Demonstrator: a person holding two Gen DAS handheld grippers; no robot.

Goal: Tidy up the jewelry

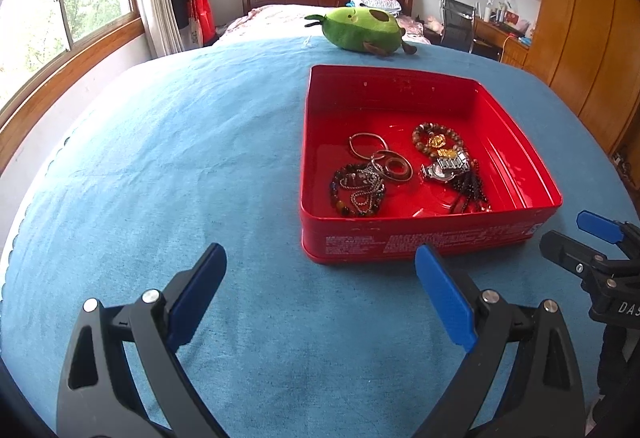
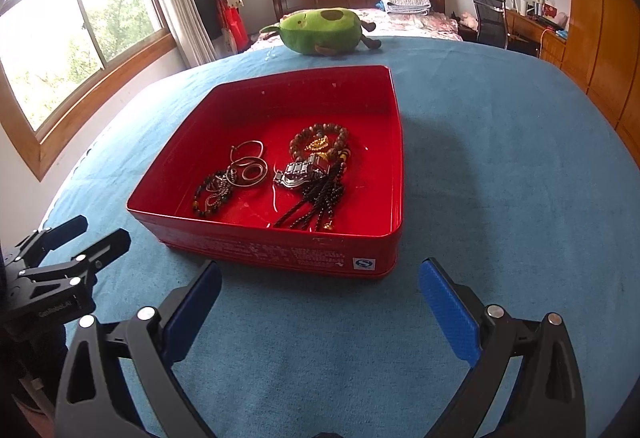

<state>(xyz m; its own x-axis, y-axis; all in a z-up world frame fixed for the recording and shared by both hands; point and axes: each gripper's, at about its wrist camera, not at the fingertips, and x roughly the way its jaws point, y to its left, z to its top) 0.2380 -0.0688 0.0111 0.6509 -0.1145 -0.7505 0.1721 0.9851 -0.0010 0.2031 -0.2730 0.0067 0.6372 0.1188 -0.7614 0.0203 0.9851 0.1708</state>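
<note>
While jewelry sits in the red tin (image 1: 424, 242), your left gripper (image 1: 320, 278) & right gripper (image 2: 320, 290) hover low before it, both spread wide, holding nothing.

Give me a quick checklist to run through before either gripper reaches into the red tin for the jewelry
1. Left gripper open and holding nothing: ok.
2. Right gripper open and holding nothing: ok.
3. Red tin has no lid on and sits flat on the blue cloth: ok.
4. Pieces lie apart enough for a single pick: not ok; the watch rests on the black bead strands, and the silver chain lies across the dark bead bracelet.
5. Silver rings separable from each other: cannot tell, they overlap.
6. A place outside the tin to sort pieces into: cannot tell; only the cloth and an avocado plush show.
</note>
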